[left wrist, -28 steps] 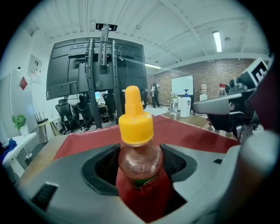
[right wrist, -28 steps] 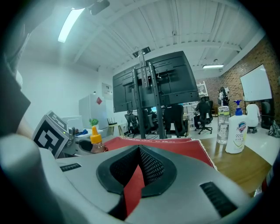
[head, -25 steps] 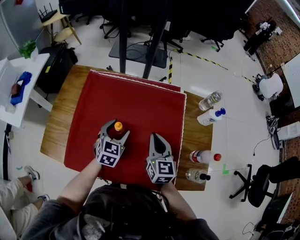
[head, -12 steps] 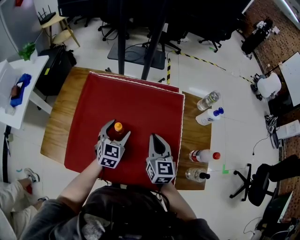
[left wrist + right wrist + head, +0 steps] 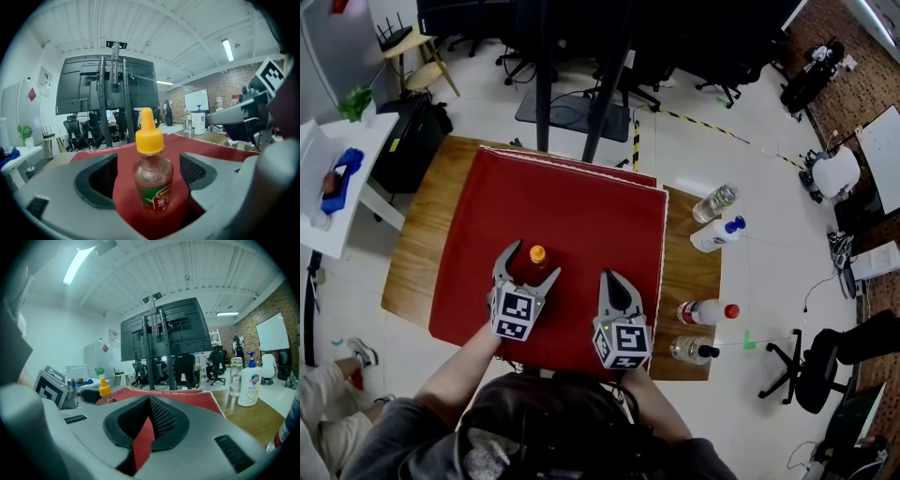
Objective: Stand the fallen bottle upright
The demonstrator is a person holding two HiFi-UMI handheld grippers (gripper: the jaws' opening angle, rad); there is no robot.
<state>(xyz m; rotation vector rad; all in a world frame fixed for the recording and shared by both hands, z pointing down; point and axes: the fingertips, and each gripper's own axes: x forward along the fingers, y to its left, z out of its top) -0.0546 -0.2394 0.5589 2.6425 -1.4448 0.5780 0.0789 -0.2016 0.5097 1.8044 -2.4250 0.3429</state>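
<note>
A small sauce bottle [image 5: 535, 258] with a yellow cap and reddish contents stands upright on the red cloth [image 5: 581, 211]. My left gripper [image 5: 531, 263] is around it and its jaws are opening. In the left gripper view the bottle [image 5: 153, 180] stands between the dark pads [image 5: 101, 174] with a gap on each side, so nothing presses on it. My right gripper [image 5: 612, 277] rests on the cloth to the bottle's right, apart from it. In the right gripper view its jaws meet at the tip [image 5: 149, 400] with nothing between them, and the bottle [image 5: 105, 394] shows at the left.
The cloth covers most of a wooden table [image 5: 420, 246]. On the bare strip at its right lie a clear bottle [image 5: 718, 201], a white pump bottle [image 5: 718, 234], a red-capped bottle [image 5: 707, 311] and a dark-capped bottle [image 5: 694, 351]. Office chairs and a screen stand are beyond.
The left gripper's jaws have spread wider and come off the bottle, which stays upright in the same spot. The right gripper has not moved.
</note>
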